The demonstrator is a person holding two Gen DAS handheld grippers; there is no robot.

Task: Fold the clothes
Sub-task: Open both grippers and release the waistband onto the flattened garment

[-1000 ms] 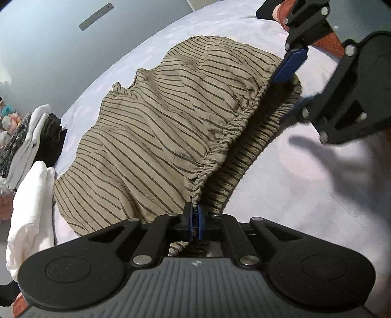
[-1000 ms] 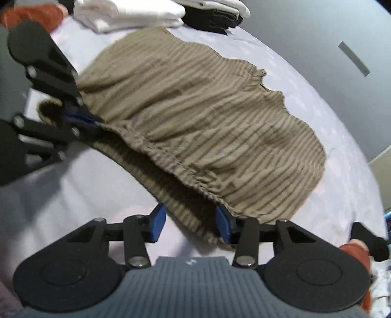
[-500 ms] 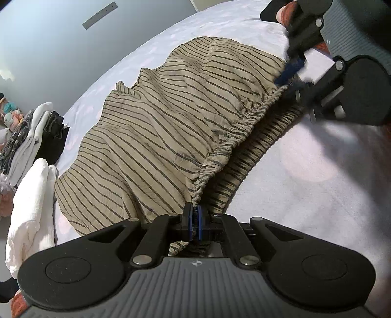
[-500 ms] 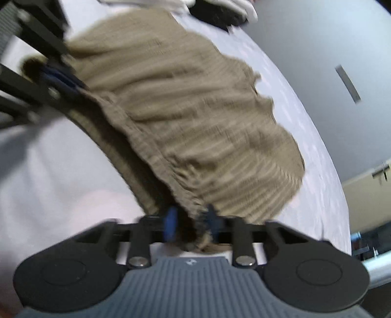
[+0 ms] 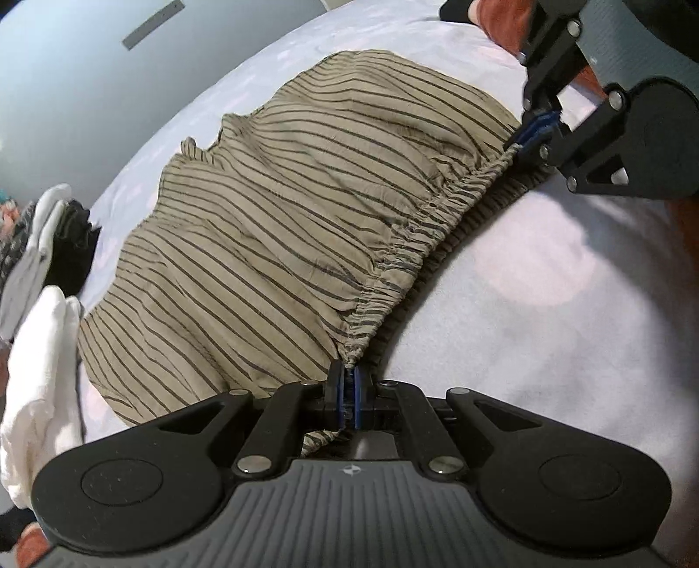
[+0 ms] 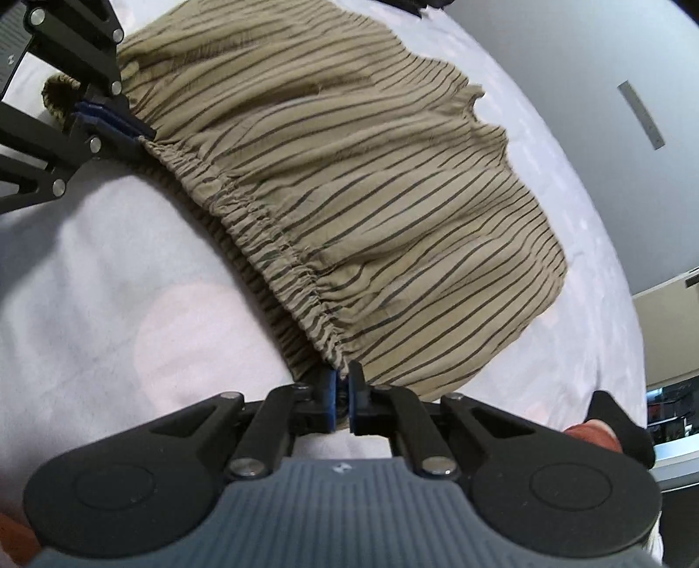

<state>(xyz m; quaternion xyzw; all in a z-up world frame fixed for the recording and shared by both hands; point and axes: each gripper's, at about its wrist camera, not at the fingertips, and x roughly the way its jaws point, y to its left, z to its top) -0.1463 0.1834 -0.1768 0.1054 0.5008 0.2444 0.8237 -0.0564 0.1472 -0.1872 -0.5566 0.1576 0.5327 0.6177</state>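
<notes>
A tan garment with dark stripes (image 5: 279, 209) lies spread on a pale bed sheet (image 5: 546, 314); it also shows in the right wrist view (image 6: 393, 188). Its gathered elastic waistband (image 5: 419, 244) runs between my two grippers. My left gripper (image 5: 347, 389) is shut on one end of the waistband. My right gripper (image 6: 343, 389) is shut on the other end; it shows at the upper right of the left wrist view (image 5: 535, 131). The left gripper shows at the upper left of the right wrist view (image 6: 109, 118). The waistband is lifted a little off the sheet.
Stacks of folded white (image 5: 39, 349) and dark clothes (image 5: 74, 244) lie at the left edge of the bed. A grey wall (image 5: 87, 78) stands beyond the bed. A reddish-brown cloth (image 5: 502, 22) lies at the far right.
My right gripper was open beside the waistband end; it has closed on it. The waistband is now stretched straighter between both grippers. The left gripper has kept its hold.
</notes>
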